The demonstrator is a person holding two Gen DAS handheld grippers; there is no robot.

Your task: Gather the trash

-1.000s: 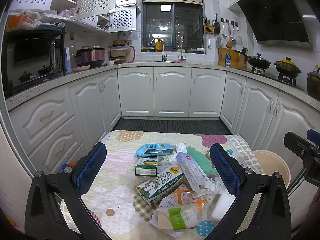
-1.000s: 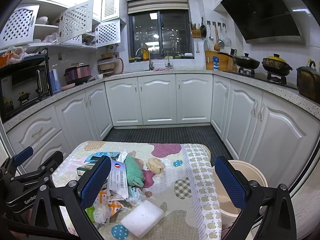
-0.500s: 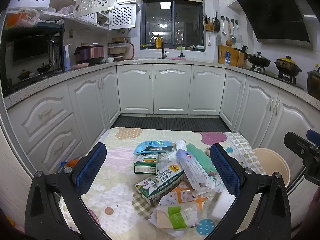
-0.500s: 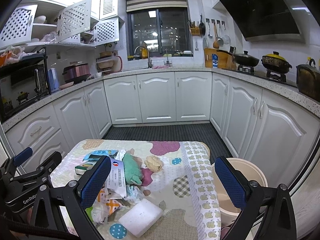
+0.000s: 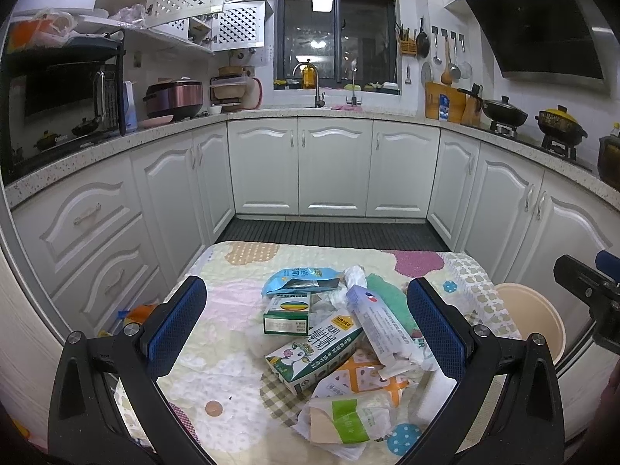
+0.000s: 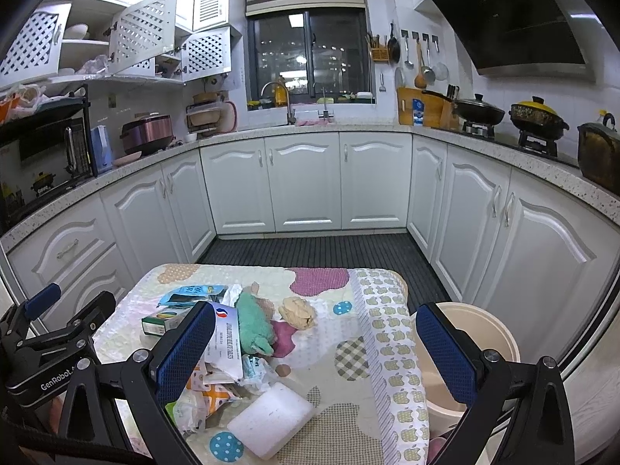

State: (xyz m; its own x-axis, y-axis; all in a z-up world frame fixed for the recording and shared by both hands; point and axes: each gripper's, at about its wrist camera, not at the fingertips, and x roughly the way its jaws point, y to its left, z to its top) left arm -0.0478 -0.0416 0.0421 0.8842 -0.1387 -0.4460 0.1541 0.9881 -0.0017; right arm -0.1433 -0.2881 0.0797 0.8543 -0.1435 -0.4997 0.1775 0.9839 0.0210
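A heap of trash lies on a small table with a patterned cloth (image 5: pixel 232 333): a milk carton (image 5: pixel 314 352), a small green box (image 5: pixel 286 314), a long white box (image 5: pixel 381 329), a blue wrapper (image 5: pixel 298 277), a crumpled green-and-white packet (image 5: pixel 348 420). The right wrist view adds a white foam block (image 6: pixel 271 422), a green cloth (image 6: pixel 252 323) and a beige crumpled wad (image 6: pixel 296 312). My left gripper (image 5: pixel 306 321) is open and empty above the heap. My right gripper (image 6: pixel 316 352) is open and empty above the table's right side. A beige bin (image 6: pixel 476 345) stands right of the table.
White kitchen cabinets (image 5: pixel 333 166) ring the room, with a dark floor mat (image 5: pixel 329 232) beyond the table. The bin also shows in the left wrist view (image 5: pixel 531 321), with the other gripper (image 5: pixel 589 290) at the right edge. The left gripper's body (image 6: pixel 50 345) shows at the lower left.
Both views have shifted slightly; the grippers have drifted a little over the table. The trash has not moved and both grippers stay open.
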